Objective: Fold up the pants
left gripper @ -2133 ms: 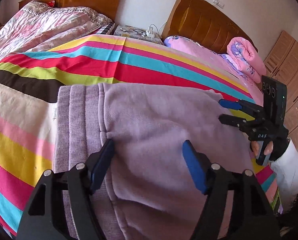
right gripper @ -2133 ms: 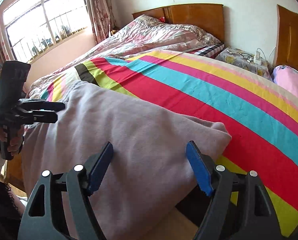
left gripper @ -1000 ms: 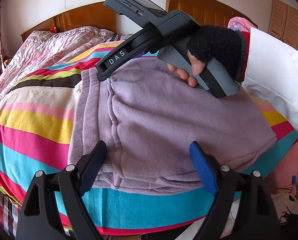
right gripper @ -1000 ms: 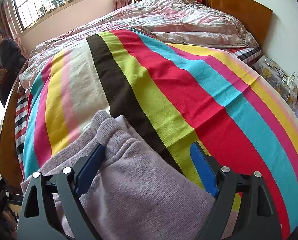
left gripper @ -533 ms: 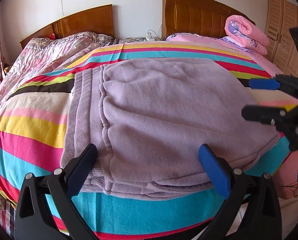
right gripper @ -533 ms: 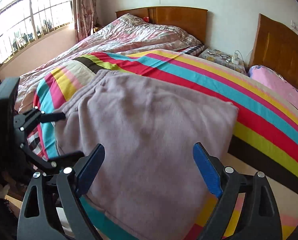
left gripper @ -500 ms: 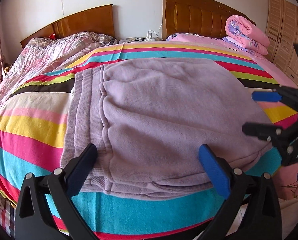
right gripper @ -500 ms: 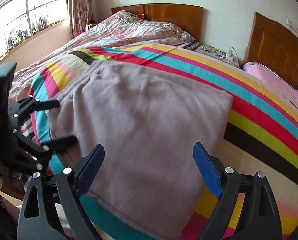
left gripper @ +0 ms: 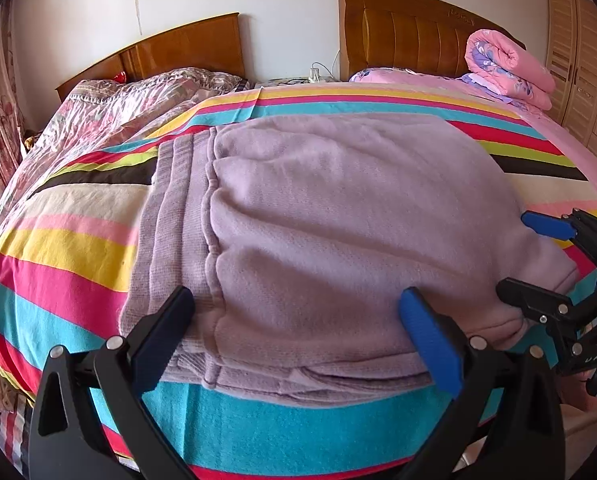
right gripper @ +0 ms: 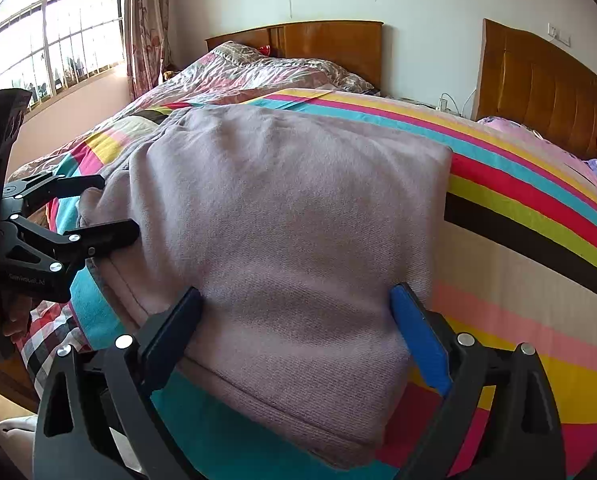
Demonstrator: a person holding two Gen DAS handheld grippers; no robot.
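Note:
The lilac fleece pants point(left gripper: 330, 220) lie folded into a thick rectangle on the striped bedspread point(left gripper: 70, 248), ribbed waistband to the left. They also show in the right wrist view point(right gripper: 290, 220). My left gripper point(left gripper: 298, 320) is open, hovering over the near edge of the pants and holding nothing. My right gripper point(right gripper: 294, 316) is open over the near right end of the pants, empty. The right gripper shows at the right edge of the left wrist view point(left gripper: 538, 264), jaws apart. The left gripper shows at the left in the right wrist view point(right gripper: 110, 208), jaws apart at the waistband end.
A rumpled floral quilt point(left gripper: 110, 112) lies at the bed's far left. A second bed with a rolled pink quilt point(left gripper: 506, 68) stands to the right, wardrobe doors point(left gripper: 578, 60) behind. A nightstand with cables point(right gripper: 442, 104) sits between the headboards. A window point(right gripper: 50, 40) is at the left.
Both grippers have drawn back a little toward the near bed edge. The right gripper has shifted lower along the right end of the pants. The pants have not moved.

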